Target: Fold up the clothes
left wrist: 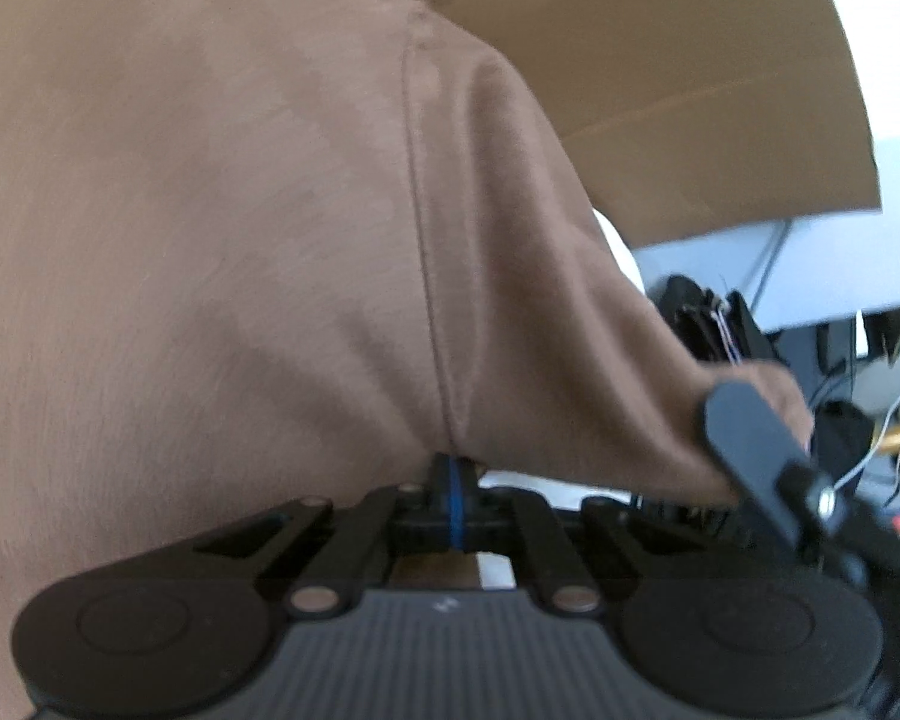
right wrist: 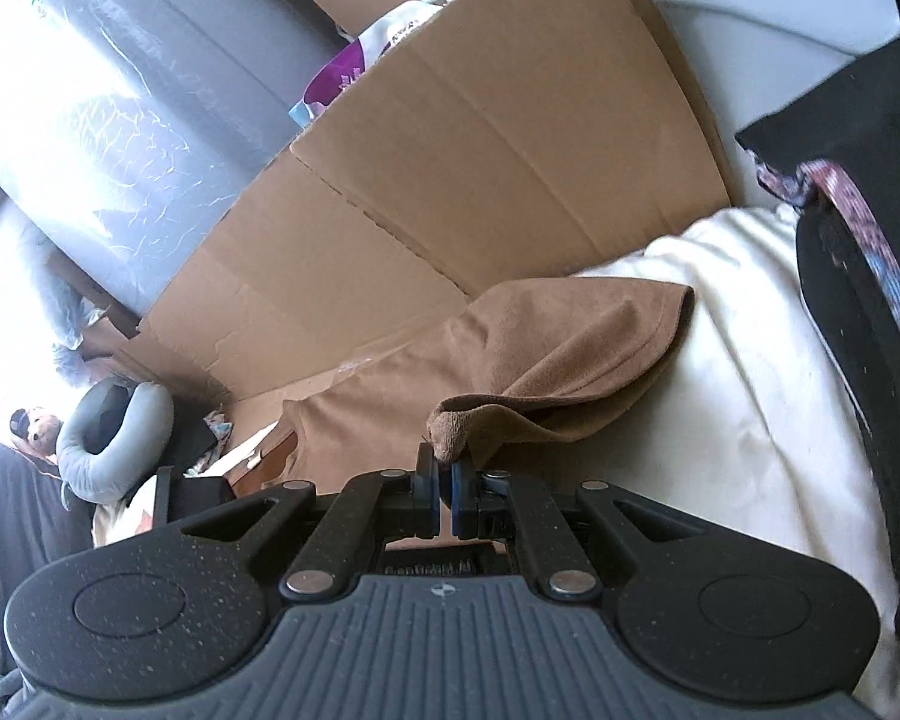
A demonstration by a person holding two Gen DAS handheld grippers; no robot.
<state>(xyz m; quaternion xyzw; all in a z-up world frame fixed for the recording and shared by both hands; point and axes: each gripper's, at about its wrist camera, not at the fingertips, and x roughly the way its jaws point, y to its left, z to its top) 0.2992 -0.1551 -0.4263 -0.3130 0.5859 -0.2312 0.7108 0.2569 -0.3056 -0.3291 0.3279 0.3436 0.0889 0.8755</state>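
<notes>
Brown cloth (left wrist: 210, 240) is filling most of the left wrist view, hanging in front of the camera with a seam running down it toward the left claw (left wrist: 453, 480). That claw is clenched on the cloth right where the seam ends, its blue pads pressed together with the fabric bunching above them. Flattened cardboard (left wrist: 690, 90) is showing behind the cloth at upper right, with a pale surface beyond it. At right, the right claw's black finger (left wrist: 750, 438) is pinching another corner of the same cloth, and thin wires and dark clutter are lying behind it, too blurred to tell apart.

Seen from the right wrist, the right claw (right wrist: 444, 486) is gripping a rolled brown corner of the cloth (right wrist: 570, 348) between its blue pads, jaws tight on the fabric. From there the cloth is running away in a fold, lying partly on the cardboard (right wrist: 450, 180) and partly on a cream sheet (right wrist: 720, 360) at right. A black item with a patterned strap (right wrist: 858, 240) is resting on the sheet's right side. A grey neck pillow (right wrist: 108, 438) is sitting at left, near the edge of the cardboard. A large grey plastic-wrapped roll (right wrist: 120, 90) is standing behind the cardboard at upper left. Purple-and-white packaging (right wrist: 354, 66) is peeking over the cardboard's upper edge.
</notes>
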